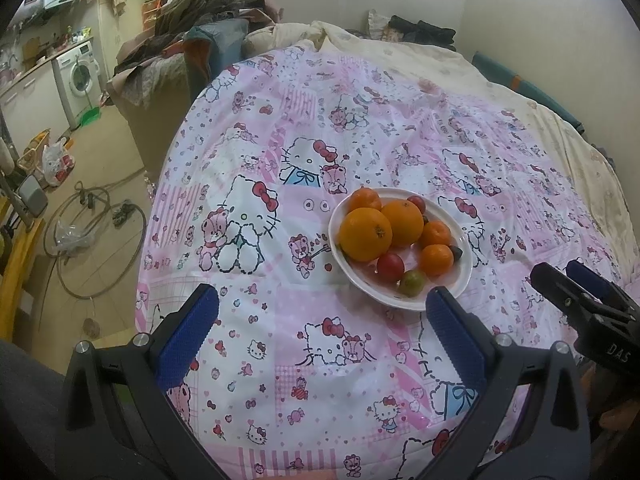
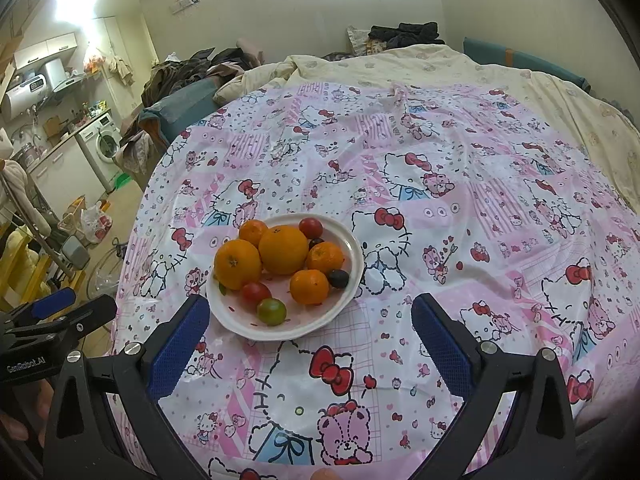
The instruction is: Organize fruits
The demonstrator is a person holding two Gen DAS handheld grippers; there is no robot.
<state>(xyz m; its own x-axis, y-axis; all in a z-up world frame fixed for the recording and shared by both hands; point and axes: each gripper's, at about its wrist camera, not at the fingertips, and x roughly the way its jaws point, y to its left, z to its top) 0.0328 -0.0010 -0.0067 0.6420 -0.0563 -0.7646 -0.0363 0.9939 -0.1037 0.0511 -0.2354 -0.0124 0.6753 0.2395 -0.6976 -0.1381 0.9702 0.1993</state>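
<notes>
A white oval ceramic plate (image 2: 352, 280) is seen on the pink cartoon-print cloth (image 2: 460, 264) spread over a bed. All the fruit is piled on it: two large oranges (image 2: 283, 249), three smaller mandarins (image 2: 309, 286), two red cherry tomatoes (image 2: 256, 293), one green-red cherry tomato (image 2: 271, 311) and two small dark fruits (image 2: 338, 279) (kind not told).

The left gripper (image 1: 320, 320) is held just short of the plate's near rim, jaws spread wide, nothing between the blue ribbed pads (image 1: 186, 338). The right gripper (image 2: 310, 342) is likewise spread and empty, its left finger near the plate's edge, not clearly touching.

No second dish or sorting container is shown in either view. Nothing is gripped and no fruit is lying on the cloth. The task is judged to be at its very start, or else finished; which cannot be told. If at the start, every piece is left to be handled.
</notes>
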